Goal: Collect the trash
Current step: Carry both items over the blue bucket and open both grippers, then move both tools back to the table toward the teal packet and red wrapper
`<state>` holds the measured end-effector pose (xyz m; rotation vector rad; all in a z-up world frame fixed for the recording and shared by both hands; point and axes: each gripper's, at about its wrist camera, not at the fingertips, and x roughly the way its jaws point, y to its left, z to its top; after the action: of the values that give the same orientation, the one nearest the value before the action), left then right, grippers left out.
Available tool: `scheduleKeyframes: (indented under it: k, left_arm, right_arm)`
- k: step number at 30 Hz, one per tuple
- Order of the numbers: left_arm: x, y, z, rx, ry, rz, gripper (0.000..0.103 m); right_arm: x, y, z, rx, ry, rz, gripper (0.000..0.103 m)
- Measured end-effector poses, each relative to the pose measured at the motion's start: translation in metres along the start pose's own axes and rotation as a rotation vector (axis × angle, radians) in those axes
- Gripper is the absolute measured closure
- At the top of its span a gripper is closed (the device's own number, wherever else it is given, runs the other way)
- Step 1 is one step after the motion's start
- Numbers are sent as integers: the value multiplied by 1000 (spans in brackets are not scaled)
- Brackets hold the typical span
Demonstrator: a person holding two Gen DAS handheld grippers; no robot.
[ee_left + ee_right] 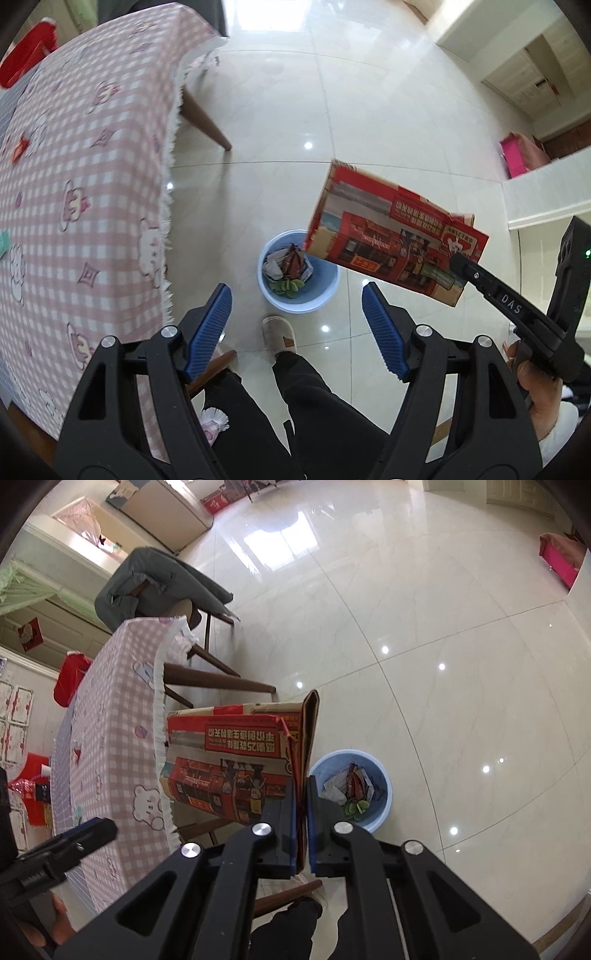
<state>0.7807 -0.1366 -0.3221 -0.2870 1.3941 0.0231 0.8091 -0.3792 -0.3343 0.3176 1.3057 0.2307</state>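
My right gripper (302, 794) is shut on a flattened red cardboard box (236, 764) and holds it in the air beside the table, above and left of a light blue trash bin (384, 790) on the floor. In the left wrist view the box (391, 236) hangs above the bin (325, 291), gripped at its right end by the right gripper (458, 260). The bin holds wrappers, paper and green scraps (290, 267). My left gripper (297, 299) is open and empty, its blue pads above the bin and the floor.
A table with a pink checked cloth (74, 166) stands at the left, with small items on it. Its wooden legs (207, 125) and a chair draped with a grey garment (147, 583) stand nearby. The person's legs and slipper (279, 332) are next to the bin.
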Motion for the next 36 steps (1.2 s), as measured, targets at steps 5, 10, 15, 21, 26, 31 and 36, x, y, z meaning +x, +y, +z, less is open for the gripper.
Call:
scheduleKeyframes:
  k: [5, 10, 15, 21, 26, 31, 36]
  left_arm:
    - [-5, 25, -4, -63, 3, -2, 31]
    - [-10, 41, -10, -89, -2, -2, 31]
    - [-14, 55, -14, -108, -4, -4, 31]
    - [-27, 87, -22, -140, -18, -12, 31]
    - [-49, 120, -29, -175, -79, -13, 31]
    - [-77, 172, -36, -240, -169, 6, 31]
    - [-98, 231, -49, -350, -228, 50, 31]
  right_arm:
    - [12, 6, -5, 2, 30, -18, 93]
    - [29, 4, -9, 58, 76, -28, 69]
    - [41, 7, -15, 78, 119, -54, 63]
    - [44, 36, -22, 16, 121, -52, 63]
    - [38, 85, -25, -81, 93, -18, 62]
    - [36, 148, -32, -198, 68, 27, 61]
    - [43, 226, -48, -349, 49, 74, 60]
